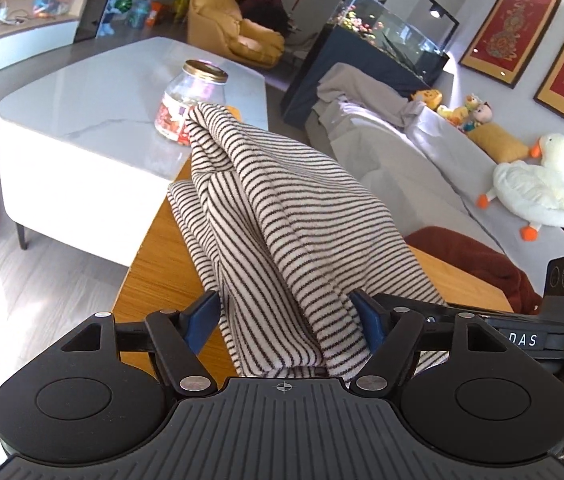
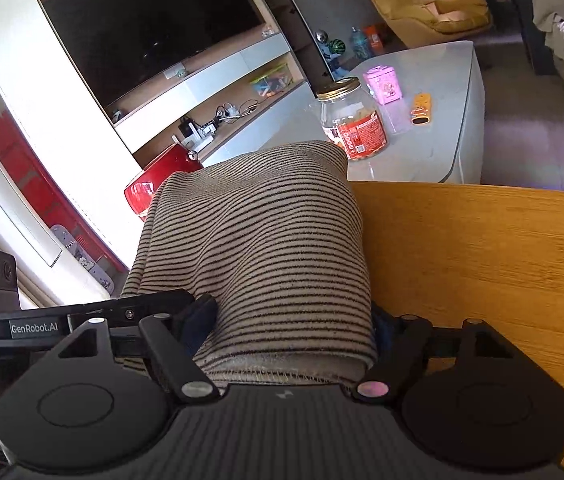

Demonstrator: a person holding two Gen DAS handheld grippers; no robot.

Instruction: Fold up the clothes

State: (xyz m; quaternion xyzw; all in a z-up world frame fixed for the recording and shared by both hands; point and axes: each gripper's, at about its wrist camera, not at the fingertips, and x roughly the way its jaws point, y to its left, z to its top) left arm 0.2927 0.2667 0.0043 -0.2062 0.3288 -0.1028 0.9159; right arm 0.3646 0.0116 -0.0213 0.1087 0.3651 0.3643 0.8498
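Note:
A cream garment with thin dark stripes (image 1: 282, 208) is bunched up over the wooden table (image 1: 154, 280). My left gripper (image 1: 285, 312) is shut on one thick fold of it, blue pads (image 1: 202, 316) pressing from both sides. In the right wrist view the same striped garment (image 2: 266, 240) rises as a rounded hump, and my right gripper (image 2: 291, 316) is shut on its near hem. The two grippers sit side by side: the right one's body (image 1: 541, 332) shows at the left view's right edge. The left one's body (image 2: 42, 320) shows at the right view's left edge.
A white marble coffee table (image 1: 94, 120) beyond the wooden one bears a glass jar (image 2: 351, 120), a pink tin (image 2: 383, 84) and an orange item (image 2: 421, 108). A dark red cloth (image 1: 473, 256) lies at the table's right edge. A sofa with a plush duck (image 1: 537, 188) stands right.

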